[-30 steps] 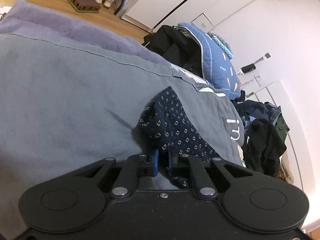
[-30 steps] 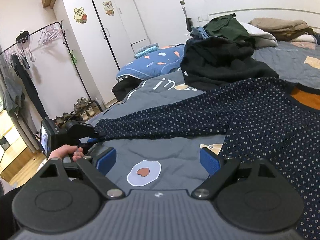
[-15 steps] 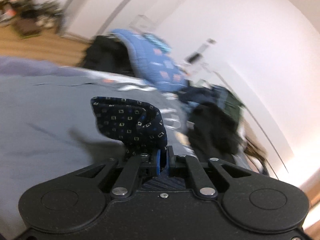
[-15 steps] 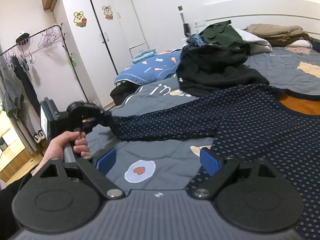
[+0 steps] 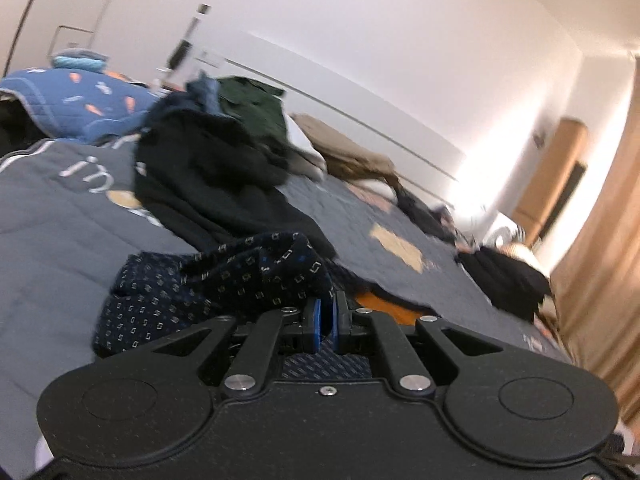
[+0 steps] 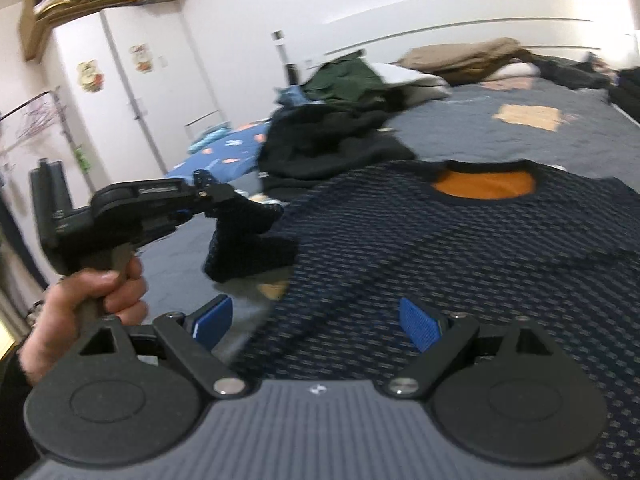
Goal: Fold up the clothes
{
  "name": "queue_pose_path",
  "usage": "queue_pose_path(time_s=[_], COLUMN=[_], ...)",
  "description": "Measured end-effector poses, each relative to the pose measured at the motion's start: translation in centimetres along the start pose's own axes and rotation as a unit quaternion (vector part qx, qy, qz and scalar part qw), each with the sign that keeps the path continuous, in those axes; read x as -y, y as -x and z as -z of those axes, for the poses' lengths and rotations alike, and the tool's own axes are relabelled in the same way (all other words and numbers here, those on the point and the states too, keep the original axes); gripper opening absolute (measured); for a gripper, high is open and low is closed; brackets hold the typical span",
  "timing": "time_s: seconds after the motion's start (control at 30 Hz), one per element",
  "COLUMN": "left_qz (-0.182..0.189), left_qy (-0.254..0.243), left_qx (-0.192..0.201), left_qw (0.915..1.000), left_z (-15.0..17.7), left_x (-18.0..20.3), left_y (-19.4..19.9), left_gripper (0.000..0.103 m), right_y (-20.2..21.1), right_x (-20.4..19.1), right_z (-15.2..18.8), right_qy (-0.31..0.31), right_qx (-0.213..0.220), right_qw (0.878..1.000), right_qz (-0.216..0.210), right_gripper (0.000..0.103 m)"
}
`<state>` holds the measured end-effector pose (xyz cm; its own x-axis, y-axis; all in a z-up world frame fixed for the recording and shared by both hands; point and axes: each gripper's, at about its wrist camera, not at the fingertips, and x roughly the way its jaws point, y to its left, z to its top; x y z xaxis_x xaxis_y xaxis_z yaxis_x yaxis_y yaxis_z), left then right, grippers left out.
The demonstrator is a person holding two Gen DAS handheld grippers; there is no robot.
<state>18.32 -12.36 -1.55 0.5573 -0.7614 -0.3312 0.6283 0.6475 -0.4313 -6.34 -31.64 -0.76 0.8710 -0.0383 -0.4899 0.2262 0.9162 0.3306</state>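
Broadly, the bed (image 6: 500,148) with its grey quilt carries everything: a heap of dark clothes (image 6: 328,140) lies toward the wardrobe side, and the navy patterned sweater (image 6: 460,248) is spread flat in front of it, orange-lined neckline (image 6: 484,182) toward the headboard. Its sleeve (image 6: 244,236) is lifted off the quilt and bunched, doubling back toward the body of the garment.

The left tongs (image 5: 326,314) are pinched shut on the cuff end of that sleeve, the cloth humped just ahead of the blue pads. The right tongs (image 6: 316,322) hover low over the sweater's lower body, spread wide and holding nothing.

Judging by this, the sleeve is being carried inward for a fold. To do it well, the left grip should stay firm until the cuff is over the chest, the sleeve laid straight across rather than dropped in its bunched state, with the crease falling at the shoulder seam. The free right tongs could pin the body so it does not drag or wrinkle.
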Motion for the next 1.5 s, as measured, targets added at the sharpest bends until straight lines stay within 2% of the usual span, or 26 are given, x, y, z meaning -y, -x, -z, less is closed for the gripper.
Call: queue_pose_path(time_s=[0.23, 0.3, 0.4, 0.57, 0.67, 0.73, 0.87, 1.03, 1.1, 1.17, 1.37, 1.5], left_qz=[0.009, 0.021, 0.044, 0.073, 0.058, 0.044, 0.034, 0.043, 0.041, 0.04, 0.035, 0.048], left_qy=[-0.045, -0.069, -0.114, -0.191, -0.23, -0.261, -0.323, -0.316, -0.307, -0.299, -0.272, -0.254], left_qx=[-0.039, -0.053, -0.075, -0.129, -0.161, -0.183, -0.192, -0.182, -0.175, -0.164, -0.134, -0.12], left_qw=[0.9982, 0.996, 0.9897, 0.9702, 0.9579, 0.9466, 0.926, 0.9303, 0.9345, 0.9391, 0.9523, 0.9586], left_z=[2.4, 3.3, 5.2, 10.1, 13.1, 14.9, 16.3, 15.2, 14.8, 14.4, 13.1, 12.6], left_x=[4.1, 5.7, 9.1, 14.0, 15.6, 16.4, 17.2, 17.3, 17.4, 17.3, 17.1, 17.1], left_y=[-2.7, -3.2, -4.1, -6.2, -7.3, -7.9, -7.2, -4.5, -3.1, -1.5, 2.8, 4.8], left_gripper=[0.005, 0.005, 0.005, 0.005, 0.006, 0.006, 0.019, 0.031, 0.042, 0.048, 0.052, 0.054], right_y=[0.8, 1.3, 2.7, 4.6, 5.4, 5.7, 6.2, 6.2, 6.4, 6.6, 8.3, 9.7], right_x=[5.4, 6.8, 8.7, 11.4, 12.4, 13.0, 13.7, 14.9, 15.3, 15.7, 15.9, 15.9], right_z=[1.3, 0.9, 0.2, -0.4, -0.3, -0.4, -0.5, -0.3, -0.2, 0.0, 1.0, 1.8], right_qy=[-0.031, -0.041, -0.05, -0.07, -0.069, -0.072, -0.083, -0.095, -0.103, -0.106, -0.092, -0.098], right_qx=[0.0, -0.004, 0.016, 0.03, 0.029, 0.03, 0.031, 0.028, 0.027, 0.026, 0.032, 0.037], right_qw=[0.999, 0.998, 0.997, 0.995, 0.994, 0.994, 0.993, 0.991, 0.99, 0.989, 0.989, 0.986], right_qz=[0.031, 0.038, 0.048, 0.064, 0.074, 0.079, 0.077, 0.087, 0.09, 0.097, 0.115, 0.129], right_gripper=[0.09, 0.09, 0.09, 0.09, 0.09, 0.09, 0.09, 0.09, 0.09, 0.09, 0.09, 0.09])
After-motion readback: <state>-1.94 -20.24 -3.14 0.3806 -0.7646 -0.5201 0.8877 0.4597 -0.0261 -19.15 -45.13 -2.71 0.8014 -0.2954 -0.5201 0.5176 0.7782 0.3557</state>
